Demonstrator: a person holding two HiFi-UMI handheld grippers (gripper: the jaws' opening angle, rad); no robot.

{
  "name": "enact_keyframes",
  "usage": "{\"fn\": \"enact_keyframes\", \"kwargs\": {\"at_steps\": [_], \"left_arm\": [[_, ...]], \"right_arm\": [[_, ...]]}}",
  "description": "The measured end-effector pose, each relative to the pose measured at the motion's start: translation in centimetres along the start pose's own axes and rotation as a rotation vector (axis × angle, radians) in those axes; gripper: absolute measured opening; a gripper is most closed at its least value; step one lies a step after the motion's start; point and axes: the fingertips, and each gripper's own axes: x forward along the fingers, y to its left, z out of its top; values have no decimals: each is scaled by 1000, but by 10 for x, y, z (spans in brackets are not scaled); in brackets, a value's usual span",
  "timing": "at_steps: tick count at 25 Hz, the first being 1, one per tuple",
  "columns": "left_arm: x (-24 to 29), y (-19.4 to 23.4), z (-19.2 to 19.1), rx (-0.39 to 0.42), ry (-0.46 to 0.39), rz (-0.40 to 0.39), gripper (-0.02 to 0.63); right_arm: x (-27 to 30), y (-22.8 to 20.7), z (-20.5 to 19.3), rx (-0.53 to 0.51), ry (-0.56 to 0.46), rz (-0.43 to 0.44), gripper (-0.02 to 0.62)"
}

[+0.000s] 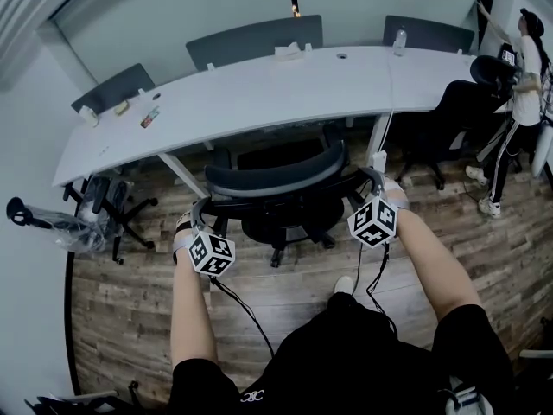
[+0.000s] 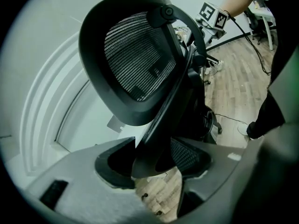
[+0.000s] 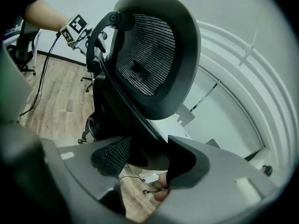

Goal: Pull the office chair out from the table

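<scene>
The black mesh-backed office chair [image 1: 275, 182] stands at the near side of the long white table [image 1: 259, 93], its seat partly under the edge. My left gripper [image 1: 192, 221] is shut on the chair's left armrest bar [image 2: 154, 134], which runs up between the pads to the backrest [image 2: 135, 55]. On the other side, my right gripper [image 1: 377, 188] is shut on the right armrest bar [image 3: 135, 125], below the mesh back [image 3: 149, 55]. Seen from each gripper view, the jaws of the left gripper [image 2: 152, 164] and the right gripper [image 3: 147, 160] clamp the black bar from both sides.
Another black chair [image 1: 112, 204] sits at the table's left end and one [image 1: 449, 115] at the right, next to a standing person [image 1: 518, 85]. Grey chairs [image 1: 255, 41] line the far side. A bottle [image 1: 399, 40] and small items [image 1: 149, 118] lie on the table. Wood floor lies behind me.
</scene>
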Motion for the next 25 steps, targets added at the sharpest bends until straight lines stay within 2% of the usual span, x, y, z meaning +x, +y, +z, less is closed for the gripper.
{"fn": "enact_keyframes", "kwargs": {"at_steps": [10, 25], "left_arm": [[-18, -5, -9, -2, -18, -2, 233], [-63, -27, -36, -2, -55, -11, 235]], "right_arm": [[-24, 16, 4, 43, -17, 4, 250], [-82, 68, 6, 109, -34, -23, 252]]}}
